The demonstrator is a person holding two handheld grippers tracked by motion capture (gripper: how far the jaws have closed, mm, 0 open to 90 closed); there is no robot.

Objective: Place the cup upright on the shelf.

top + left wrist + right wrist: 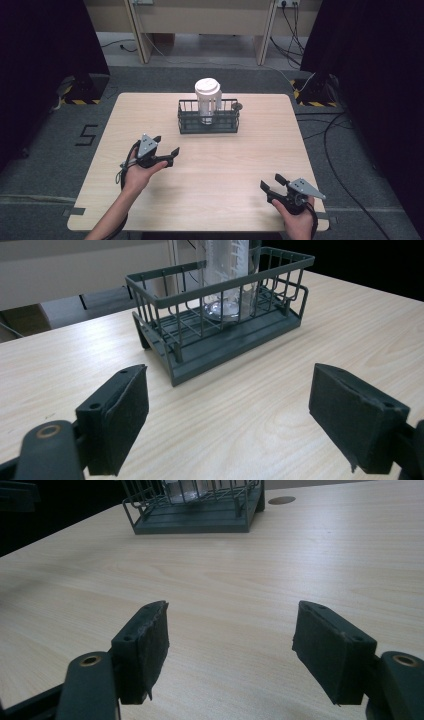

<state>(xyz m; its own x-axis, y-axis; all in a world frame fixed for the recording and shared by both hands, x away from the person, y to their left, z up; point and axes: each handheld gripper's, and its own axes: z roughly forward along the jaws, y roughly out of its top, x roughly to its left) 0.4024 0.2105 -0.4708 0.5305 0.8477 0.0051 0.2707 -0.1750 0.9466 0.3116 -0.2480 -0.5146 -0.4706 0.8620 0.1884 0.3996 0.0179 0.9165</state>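
A dark wire basket (208,123) stands at the far middle of the wooden table (200,165). Inside it stands upright a clear cup with a white lid (207,95). My left gripper (166,145) is held over the table's left half, open and empty, pointing toward the basket (235,335); the cup's clear base (223,307) shows through the wires. My right gripper (272,183) hovers near the front right edge, also open and empty. The right gripper view has the basket (195,517) far off at the top.
A small round hole (281,500) lies in the tabletop just right of the basket (239,106). Bare wood spans the table's middle between the grippers. Cables run on the floor (345,150) to the right. A desk's legs stand beyond the table.
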